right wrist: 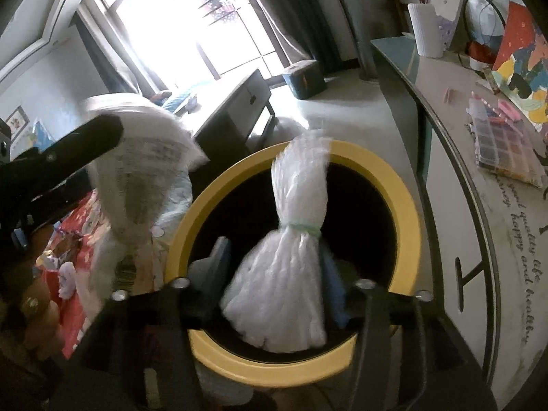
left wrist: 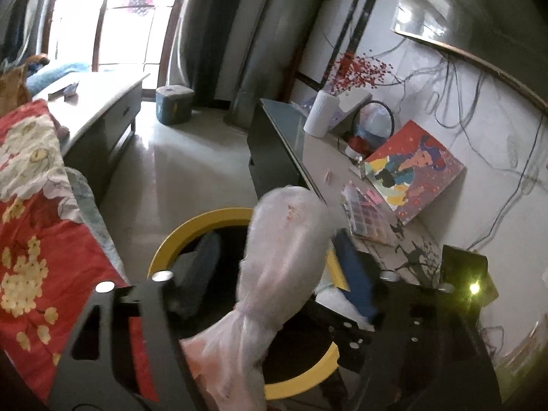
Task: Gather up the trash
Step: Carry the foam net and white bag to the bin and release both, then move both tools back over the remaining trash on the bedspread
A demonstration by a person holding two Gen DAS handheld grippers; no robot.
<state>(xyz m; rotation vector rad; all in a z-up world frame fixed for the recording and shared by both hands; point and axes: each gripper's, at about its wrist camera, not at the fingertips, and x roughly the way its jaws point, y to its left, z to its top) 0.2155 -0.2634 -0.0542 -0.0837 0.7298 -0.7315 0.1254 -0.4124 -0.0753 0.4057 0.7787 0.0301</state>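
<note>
A round bin with a yellow rim (left wrist: 191, 226) (right wrist: 404, 185) and a dark inside stands on the floor below both grippers. My left gripper (left wrist: 270, 274) is shut on a pinkish-white crumpled plastic bag (left wrist: 284, 239) and holds it over the bin's mouth. My right gripper (right wrist: 277, 274) is shut on a white plastic bag (right wrist: 291, 267) tied at its waist with a green band, also over the bin's mouth. In the right wrist view the left gripper's dark finger (right wrist: 89, 140) and its pale bag (right wrist: 137, 171) show at the left.
A long sideboard (left wrist: 315, 150) (right wrist: 455, 157) stands right of the bin with a white vase (right wrist: 426, 30), a painting (left wrist: 414, 167) and a bead box (right wrist: 503, 144). A red floral cloth (left wrist: 34, 205) lies left. A low grey cabinet (left wrist: 102, 116) and a stool (left wrist: 174, 104) stand near the window.
</note>
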